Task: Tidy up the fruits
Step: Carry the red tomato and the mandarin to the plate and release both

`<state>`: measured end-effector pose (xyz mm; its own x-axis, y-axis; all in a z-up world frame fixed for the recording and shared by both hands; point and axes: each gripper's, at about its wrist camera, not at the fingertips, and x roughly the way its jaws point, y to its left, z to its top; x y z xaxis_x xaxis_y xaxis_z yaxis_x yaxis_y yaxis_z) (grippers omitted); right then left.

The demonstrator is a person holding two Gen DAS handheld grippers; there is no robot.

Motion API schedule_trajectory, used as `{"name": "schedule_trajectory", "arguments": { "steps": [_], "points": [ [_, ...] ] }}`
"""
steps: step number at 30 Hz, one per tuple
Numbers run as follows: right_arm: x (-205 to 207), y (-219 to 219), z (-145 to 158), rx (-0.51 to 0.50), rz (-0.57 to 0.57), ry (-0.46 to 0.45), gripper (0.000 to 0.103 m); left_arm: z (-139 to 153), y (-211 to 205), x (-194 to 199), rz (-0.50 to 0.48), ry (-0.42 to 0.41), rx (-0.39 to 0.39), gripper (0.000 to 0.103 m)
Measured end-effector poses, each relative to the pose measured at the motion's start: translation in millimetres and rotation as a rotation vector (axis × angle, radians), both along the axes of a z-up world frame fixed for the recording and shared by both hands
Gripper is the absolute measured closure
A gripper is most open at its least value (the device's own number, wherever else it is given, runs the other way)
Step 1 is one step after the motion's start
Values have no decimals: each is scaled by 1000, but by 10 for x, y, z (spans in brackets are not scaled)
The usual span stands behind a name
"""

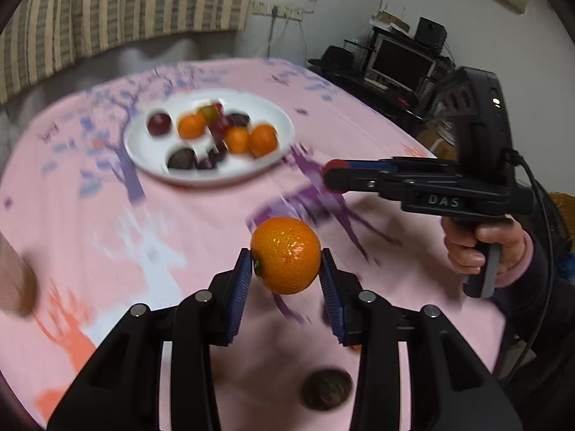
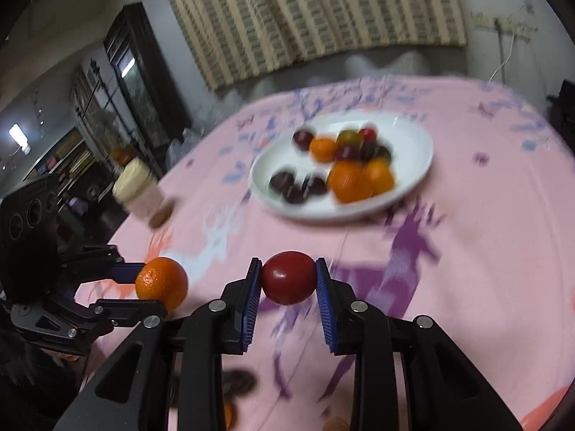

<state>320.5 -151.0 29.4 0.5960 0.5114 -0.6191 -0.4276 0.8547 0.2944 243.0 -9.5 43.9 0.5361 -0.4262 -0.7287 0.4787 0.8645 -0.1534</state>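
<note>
Where the left wrist view looks along its own fingers, the left gripper (image 1: 285, 269) is closed on a mandarin orange (image 1: 285, 254), the blue ribbed pads (image 1: 240, 280) pressing its two flanks with the stem end turned toward the left pad. The fruit hangs clear above the pink printed tablecloth (image 1: 107, 222), short of the white plate (image 1: 212, 176), which already carries several oranges and dark plums. A round brown fruit (image 1: 326, 388) lies on the cloth below the fingers. To the right, a hand (image 1: 481, 248) carries the right gripper (image 1: 336, 176), a red fruit just showing at its tip. Judged by its loose dimpled peel, the mandarin is light, slightly yielding and not slippery; the widest girth, as held, is the sound place to take it, and hard squeezing would bruise it.

In the right wrist view, the right gripper (image 2: 288, 280) is clamped narrowly on a red plum (image 2: 288, 277), glossy and smooth. Such skin looks likely to slide, so a hold across the middle with modest force suits it. The plum is carried above the cloth, the plate (image 2: 413, 186) ahead and well apart. At the left, the left gripper (image 2: 154, 289) shows with its mandarin (image 2: 161, 283); a cream-lidded jar (image 2: 138, 188) stands beyond it.
</note>
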Motion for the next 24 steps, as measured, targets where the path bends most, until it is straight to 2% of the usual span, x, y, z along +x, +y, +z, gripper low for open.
{"name": "schedule_trajectory", "arguments": {
  "steps": [3,5,9,13,14,15,16,17,19,22,24],
  "points": [
    [297,-13,146,-22,-66,-89,73,165,6,509,74,-30,-9,65],
    [589,-19,147,-9,-94,-99,73,174,-29,868,132,-41,16,65],
    [1027,2,27,-28,-122,-93,73,-1,-117,1539,191,1,79,65],
    [1279,72,-108,-45,-107,-94,71,-200,-110,1855,236,36,107,65],
    [1297,83,-130,-48,-103,-96,60,-211,-99,1868,254,30,116,60],
    [1300,93,-146,-56,-109,-97,49,-201,-82,1838,272,12,122,42],
    [1267,87,-146,-57,-120,-99,41,-144,-56,1762,289,-24,122,31],
    [1205,71,-127,-49,-124,-108,41,-90,-32,1679,300,-58,119,13],
    [1044,46,-62,-38,-108,-121,41,32,16,1465,313,-122,120,9],
    [734,63,29,-41,-49,-127,33,154,95,1052,291,-148,127,8],
    [491,106,60,-63,-9,-137,28,200,179,771,298,-159,103,5]
  ]
}}
